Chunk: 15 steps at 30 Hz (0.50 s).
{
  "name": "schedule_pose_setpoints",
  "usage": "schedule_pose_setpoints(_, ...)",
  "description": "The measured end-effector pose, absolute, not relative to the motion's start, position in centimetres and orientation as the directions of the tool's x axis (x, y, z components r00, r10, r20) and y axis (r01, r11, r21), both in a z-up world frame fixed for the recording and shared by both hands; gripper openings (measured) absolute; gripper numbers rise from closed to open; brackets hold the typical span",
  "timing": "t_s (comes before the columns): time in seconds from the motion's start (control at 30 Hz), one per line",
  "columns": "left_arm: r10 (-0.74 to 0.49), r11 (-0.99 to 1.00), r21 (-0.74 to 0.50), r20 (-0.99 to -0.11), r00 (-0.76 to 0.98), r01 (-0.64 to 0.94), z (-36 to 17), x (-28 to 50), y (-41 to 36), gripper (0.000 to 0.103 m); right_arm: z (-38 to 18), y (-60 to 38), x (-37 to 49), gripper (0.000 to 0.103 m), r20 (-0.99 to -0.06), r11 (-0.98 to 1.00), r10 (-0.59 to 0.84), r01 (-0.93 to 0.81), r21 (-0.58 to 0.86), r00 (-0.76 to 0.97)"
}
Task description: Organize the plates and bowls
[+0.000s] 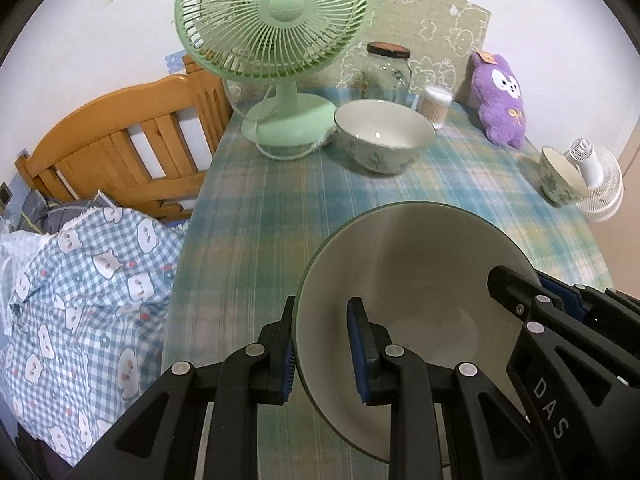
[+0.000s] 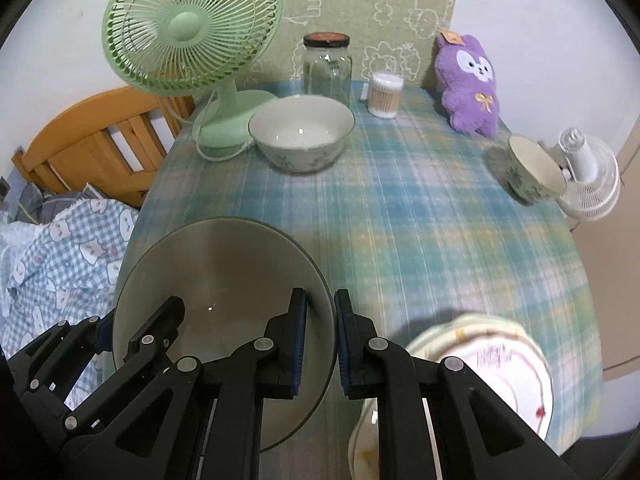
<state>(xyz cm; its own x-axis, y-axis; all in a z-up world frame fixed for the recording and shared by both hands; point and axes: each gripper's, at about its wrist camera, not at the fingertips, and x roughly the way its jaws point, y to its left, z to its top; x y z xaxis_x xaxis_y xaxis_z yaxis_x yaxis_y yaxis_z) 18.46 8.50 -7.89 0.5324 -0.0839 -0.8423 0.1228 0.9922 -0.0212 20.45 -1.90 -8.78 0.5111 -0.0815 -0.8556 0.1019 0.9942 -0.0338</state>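
Observation:
A large grey-green bowl [image 1: 416,280] is held near the table's front edge by both grippers. My left gripper [image 1: 320,344] straddles its left rim, one finger inside and one outside. My right gripper [image 2: 320,340] grips its right rim the same way [image 2: 224,280]. A floral bowl [image 1: 382,136] [image 2: 300,136] stands at the back by the fan. A small floral cup-bowl [image 1: 558,178] [image 2: 532,176] sits at the right edge. White plates with a red pattern [image 2: 492,364] lie at the front right, under my right gripper.
A green desk fan [image 1: 276,40] [image 2: 192,36], a glass jar [image 2: 326,66], a cotton-swab box [image 2: 384,94] and a purple plush [image 2: 470,84] line the back of the plaid table [image 2: 420,220]. A white fan [image 2: 588,176] hangs off the right edge. A wooden bed with bedding [image 1: 80,272] lies left.

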Motion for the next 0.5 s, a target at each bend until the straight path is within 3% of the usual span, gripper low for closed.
schedule_pose_setpoints(0.5,-0.121,0.980,-0.027,-0.869,0.480,0.198,-10.2,12.8,7.6,0.021,-11.7,-2.6,13.5,0.017,-0.882,0.986,-0.099,0.165,-0.024,0.461)
